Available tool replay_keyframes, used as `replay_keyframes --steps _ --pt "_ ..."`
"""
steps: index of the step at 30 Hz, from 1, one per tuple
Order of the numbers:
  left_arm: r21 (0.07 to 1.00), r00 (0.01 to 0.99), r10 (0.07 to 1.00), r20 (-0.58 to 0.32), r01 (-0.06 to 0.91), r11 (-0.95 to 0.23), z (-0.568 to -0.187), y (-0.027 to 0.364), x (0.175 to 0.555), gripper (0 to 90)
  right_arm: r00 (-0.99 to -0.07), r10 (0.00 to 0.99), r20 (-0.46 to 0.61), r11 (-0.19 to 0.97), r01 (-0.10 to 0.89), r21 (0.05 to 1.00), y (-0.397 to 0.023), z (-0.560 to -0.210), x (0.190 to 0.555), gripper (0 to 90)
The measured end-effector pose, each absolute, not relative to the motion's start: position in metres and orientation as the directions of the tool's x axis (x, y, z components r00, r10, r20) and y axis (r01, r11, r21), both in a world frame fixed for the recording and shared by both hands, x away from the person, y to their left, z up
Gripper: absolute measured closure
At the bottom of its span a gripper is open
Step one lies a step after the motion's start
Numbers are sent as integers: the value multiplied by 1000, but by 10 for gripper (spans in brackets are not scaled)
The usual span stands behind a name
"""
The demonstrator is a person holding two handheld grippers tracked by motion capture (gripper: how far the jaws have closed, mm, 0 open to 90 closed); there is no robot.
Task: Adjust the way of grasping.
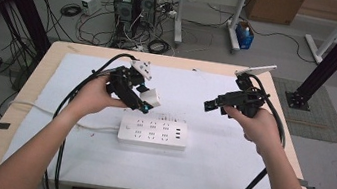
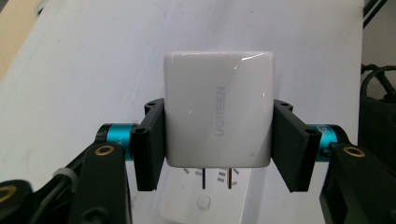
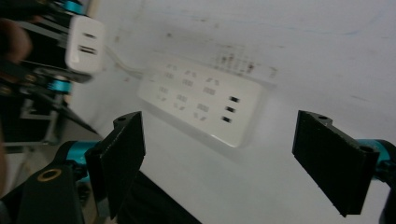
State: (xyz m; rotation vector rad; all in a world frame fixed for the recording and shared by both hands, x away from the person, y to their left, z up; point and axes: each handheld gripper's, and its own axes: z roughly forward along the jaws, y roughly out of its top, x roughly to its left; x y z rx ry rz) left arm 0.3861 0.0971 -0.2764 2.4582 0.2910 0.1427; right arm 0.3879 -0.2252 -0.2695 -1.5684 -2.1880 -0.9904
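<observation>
We hold white charger [image 2: 217,114] clamped in left gripper [image 1: 142,93], prongs down, above power strip [image 1: 153,131] on tabletop [image 1: 227,159]. Right gripper [image 3: 233,158] wide, empty, at right. We should align prongs squarely before pressing.

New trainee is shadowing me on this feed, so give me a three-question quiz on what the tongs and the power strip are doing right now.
1. True or false: the left tongs are shut on the white charger.
2. The right tongs are: A) open and holding nothing, B) shut on a cable, C) gripping the power strip.
3. Fill in: the charger's two prongs point toward the ____.

Key: 1 true. 2 A. 3 power strip.
</observation>
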Motion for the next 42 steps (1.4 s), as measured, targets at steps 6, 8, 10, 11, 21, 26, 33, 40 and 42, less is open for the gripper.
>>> replay_keyframes --steps 6,8,10,11,21,26,33,40,42 --pt "658 982 185 46 110 -745 -276 78 381 425 -345 593 727 152 935 320 -201 -278 388 205" --pt "670 985 169 45 96 -736 -275 74 380 425 -341 565 752 152 938 311 -193 -281 389 205" --pt "678 986 162 46 88 -730 -274 69 379 425 -335 554 762 154 941 302 -186 -283 390 206" --pt "682 986 160 46 86 -726 -274 68 378 425 -335 552 764 158 941 298 -183 -284 391 206" --pt "662 987 138 83 49 -748 -273 55 375 425 -321 505 802 173 947 270 -158 -293 397 455" --pt "640 982 140 127 26 -768 -275 53 371 418 -325 492 808 188 946 266 -155 -295 400 617" --pt "586 961 238 141 113 -802 -274 71 372 206 -422 534 733 232 907 353 -166 -281 400 625" --pt "412 916 375 140 290 -863 -276 115 375 201 -569 679 464 400 817 416 -183 -250 398 625" --pt "349 898 415 150 344 -871 -277 127 377 201 -622 702 347 486 774 405 -183 -242 397 625"
